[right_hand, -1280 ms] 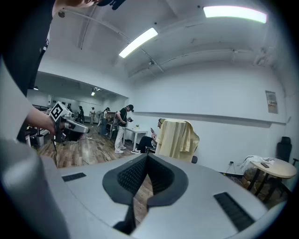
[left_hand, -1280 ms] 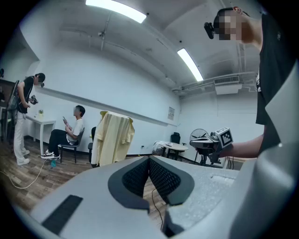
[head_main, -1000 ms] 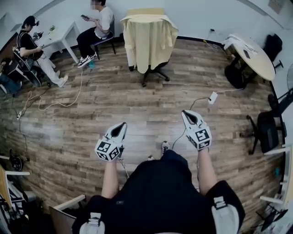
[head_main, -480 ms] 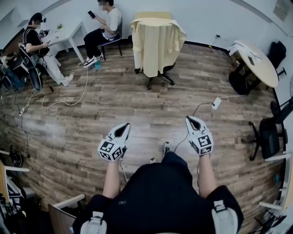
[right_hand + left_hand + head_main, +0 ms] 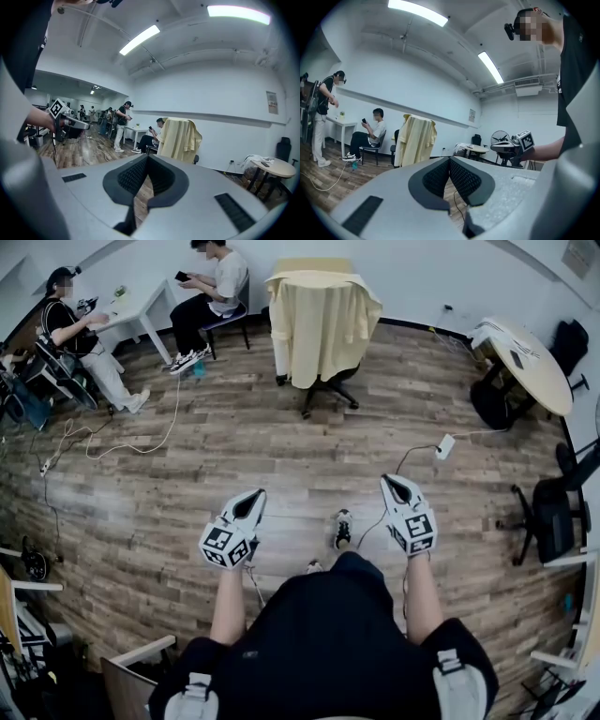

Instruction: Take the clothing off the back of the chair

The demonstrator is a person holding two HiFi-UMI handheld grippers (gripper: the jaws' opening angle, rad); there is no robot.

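A pale yellow shirt (image 5: 323,320) hangs over the back of a black swivel chair (image 5: 328,390) at the far side of the wooden floor. It also shows as the yellow shirt (image 5: 416,140) in the left gripper view and as the yellow shirt (image 5: 180,138) in the right gripper view, well ahead of both. My left gripper (image 5: 251,497) and right gripper (image 5: 388,482) are held out in front of me, side by side, far short of the chair. Each has its jaws shut with nothing between them: left gripper (image 5: 450,160), right gripper (image 5: 146,158).
Two people sit by a white table (image 5: 131,310) at the back left. Cables (image 5: 112,451) trail over the floor there, and a power strip (image 5: 444,446) lies to the right. A round table (image 5: 530,357) and a black office chair (image 5: 544,512) stand on the right.
The chair and shirt sit slightly differently in the head view as the camera shifted. One of my feet has stepped forward. Both grippers keep their places and stay shut.
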